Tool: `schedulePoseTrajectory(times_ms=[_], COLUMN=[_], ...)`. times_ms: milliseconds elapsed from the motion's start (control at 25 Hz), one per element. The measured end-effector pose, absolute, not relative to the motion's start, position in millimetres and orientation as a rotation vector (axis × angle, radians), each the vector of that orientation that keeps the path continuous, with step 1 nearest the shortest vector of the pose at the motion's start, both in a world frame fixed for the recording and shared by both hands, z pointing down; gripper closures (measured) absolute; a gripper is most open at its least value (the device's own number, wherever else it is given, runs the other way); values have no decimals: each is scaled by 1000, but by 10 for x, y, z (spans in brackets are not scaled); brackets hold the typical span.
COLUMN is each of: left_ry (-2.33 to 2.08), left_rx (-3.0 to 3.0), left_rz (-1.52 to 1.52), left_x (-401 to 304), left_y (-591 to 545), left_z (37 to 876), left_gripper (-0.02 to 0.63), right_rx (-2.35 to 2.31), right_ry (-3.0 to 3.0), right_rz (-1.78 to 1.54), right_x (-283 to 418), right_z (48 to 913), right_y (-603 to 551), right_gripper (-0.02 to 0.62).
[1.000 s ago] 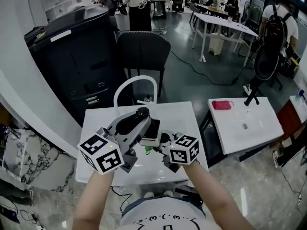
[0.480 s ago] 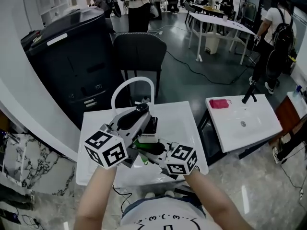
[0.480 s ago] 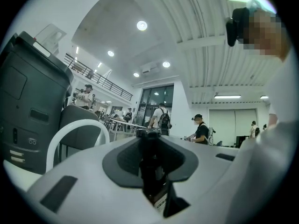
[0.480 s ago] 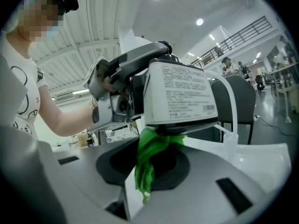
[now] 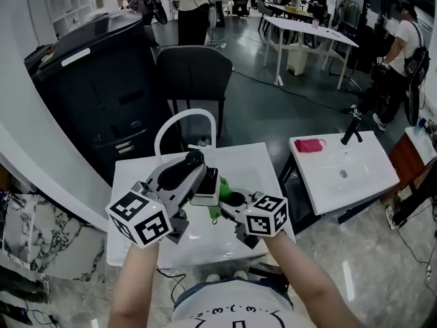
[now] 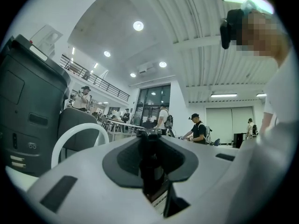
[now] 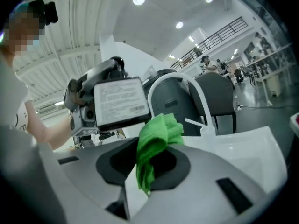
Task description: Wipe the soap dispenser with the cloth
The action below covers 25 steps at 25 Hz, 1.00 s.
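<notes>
- The left gripper's (image 6: pixel 150 146) jaws clamp the soap dispenser (image 7: pixel 120 101) above the white surface (image 5: pixel 254 164), before an arched faucet (image 5: pixel 179 118).
- The right gripper's (image 7: pixel 152 164) jaws pinch the green cloth (image 7: pixel 156 136) just under it.
- The print on the label is too small to read.
- A dark chair (image 5: pixel 191 74) stands behind.

You have two grippers over the white sink (image 5: pixel 258 161), left gripper (image 5: pixel 198 175) and right gripper (image 5: pixel 229 200), plus one soap dispenser (image 5: pixel 206 188), one green cloth (image 7: pixel 156 139).

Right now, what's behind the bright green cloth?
A dark soap dispenser with a white label, and a white arched tap farther back. The cloth hides what lies directly behind it.
</notes>
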<state>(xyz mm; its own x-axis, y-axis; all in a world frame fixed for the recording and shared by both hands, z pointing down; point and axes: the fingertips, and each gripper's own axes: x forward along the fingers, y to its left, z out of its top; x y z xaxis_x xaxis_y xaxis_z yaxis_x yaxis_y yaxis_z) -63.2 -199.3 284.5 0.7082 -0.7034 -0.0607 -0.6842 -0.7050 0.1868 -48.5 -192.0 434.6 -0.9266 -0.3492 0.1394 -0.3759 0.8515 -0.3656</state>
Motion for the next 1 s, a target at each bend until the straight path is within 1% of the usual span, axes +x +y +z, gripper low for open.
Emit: schedulePoseTrajectory(times_ms=[160,640,880,1000], left_ry=[-1135,-1270,-1274,-1339], left_rx=[2709,2683,2678,2643], left_rz=[-240,-168,-182,-195], left_x=[-725,-907,-954,-1123], left_y=[-2000,-2145,-2083,-1986], left_z=[2878,3038,3068,3114], left_gripper=[512,511,512,512], right_rx=[471,108,144,238], right_ry=[-3012,-2953,-2896,-2889], right_rz=[656,393,420,464], right_x=[-520,-871,-825,-737], right_z=[4258,4263,4409,4484], right_y=[-1872,-1237,-1313,-1402], right_gripper=[522,522,522,522])
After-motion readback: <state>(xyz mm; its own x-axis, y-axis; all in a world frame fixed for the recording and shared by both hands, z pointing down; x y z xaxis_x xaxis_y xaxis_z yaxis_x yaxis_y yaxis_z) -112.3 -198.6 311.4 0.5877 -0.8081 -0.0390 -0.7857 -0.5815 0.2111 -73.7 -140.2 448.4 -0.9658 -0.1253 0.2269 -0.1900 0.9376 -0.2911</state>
